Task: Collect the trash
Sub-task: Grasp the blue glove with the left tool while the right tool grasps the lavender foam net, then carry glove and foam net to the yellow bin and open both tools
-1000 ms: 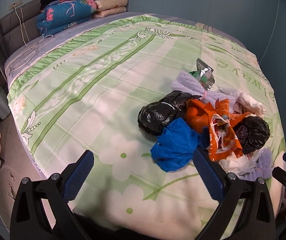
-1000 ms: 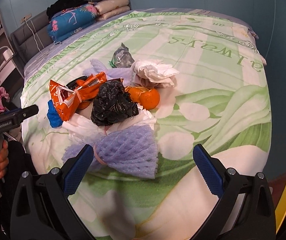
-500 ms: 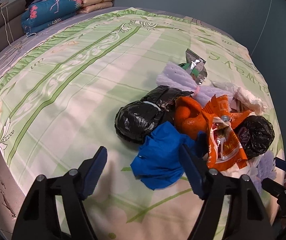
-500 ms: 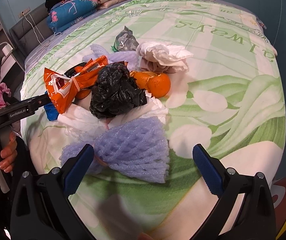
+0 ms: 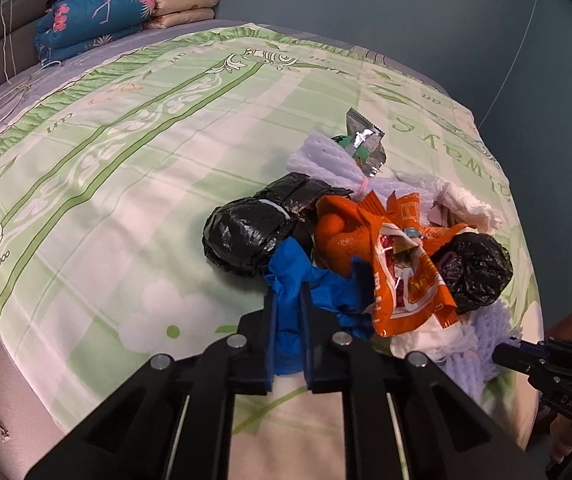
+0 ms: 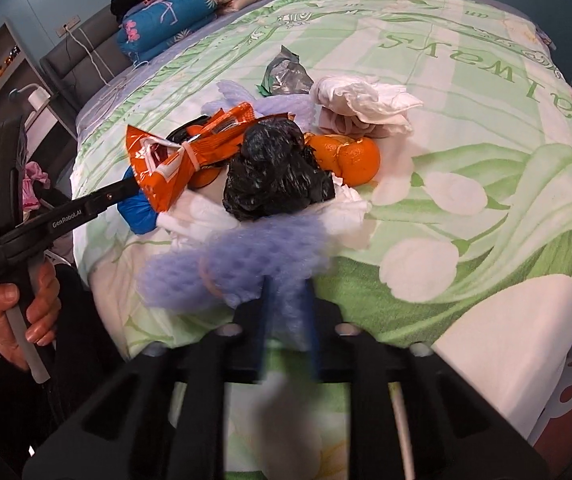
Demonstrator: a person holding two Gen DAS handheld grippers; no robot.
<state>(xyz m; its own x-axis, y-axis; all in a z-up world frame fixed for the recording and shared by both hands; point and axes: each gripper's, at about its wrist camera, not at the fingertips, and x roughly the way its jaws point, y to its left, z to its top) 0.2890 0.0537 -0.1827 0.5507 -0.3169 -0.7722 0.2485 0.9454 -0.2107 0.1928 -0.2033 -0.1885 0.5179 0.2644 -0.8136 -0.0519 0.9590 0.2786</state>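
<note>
Two grabs made at once: both grippers pinched onto trash in the pile on the bed [image 5: 133, 184].
Left gripper [image 5: 288, 312] has its jaws drawn almost together on the blue plastic bag [image 5: 318, 284] at the near-left edge of the pile; right gripper [image 6: 286, 300] has its jaws nearly closed on the purple foam net [image 6: 241, 264] at the pile's near-right edge. The orange snack wrapper [image 5: 406, 280], the black bag [image 6: 273, 176], the oranges [image 6: 350, 156], the white tissue [image 6: 366, 100] and the foil wrapper [image 5: 366, 144] sit deeper in the pile, untouched. Step looks like pickup, early in the job. Next move probably needs a clean lift without dragging neighbours along; no bin visible, so the drop point is unknown.
</note>
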